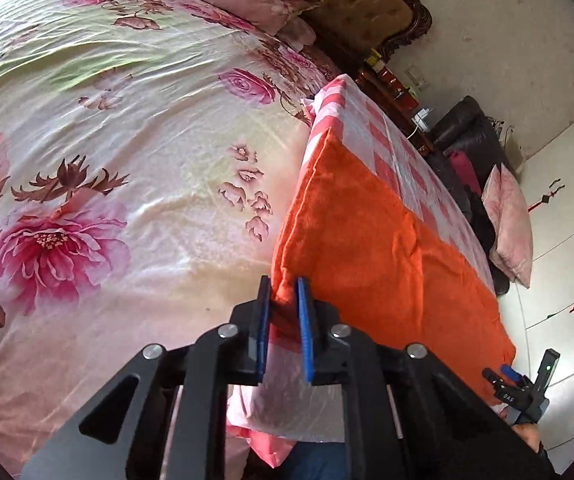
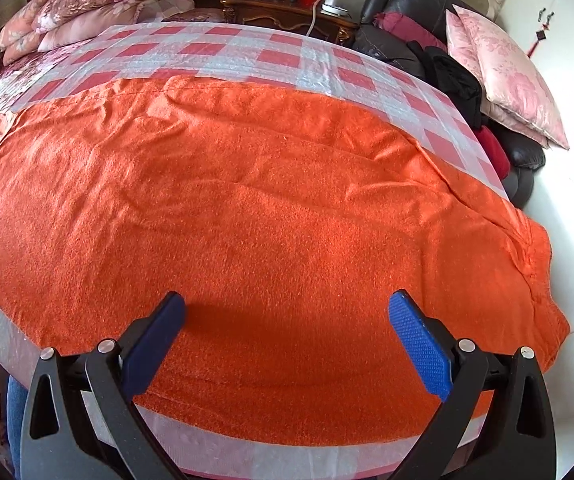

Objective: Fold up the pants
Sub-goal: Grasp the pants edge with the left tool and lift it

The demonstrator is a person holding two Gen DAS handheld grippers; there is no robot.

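Note:
The orange fleece pants (image 2: 267, 208) lie spread flat on a pink-and-white checkered plastic sheet (image 2: 215, 52) over a board at the bed's edge. In the left wrist view the pants (image 1: 375, 248) run away to the right. My left gripper (image 1: 285, 292) is shut on the near left corner of the pants. My right gripper (image 2: 287, 312) is open wide, its blue pads (image 2: 419, 344) hovering just over the near edge of the pants, empty. It also shows in the left wrist view (image 1: 519, 388) at the far right end of the pants.
A floral bedspread (image 1: 107, 160) covers the bed to the left. Pillows (image 2: 87, 4) and a headboard lie at the far end. A wooden nightstand (image 2: 287, 8), a black leather sofa (image 2: 419, 8) with a pink cushion (image 2: 503, 76) stand beyond. White floor is at right.

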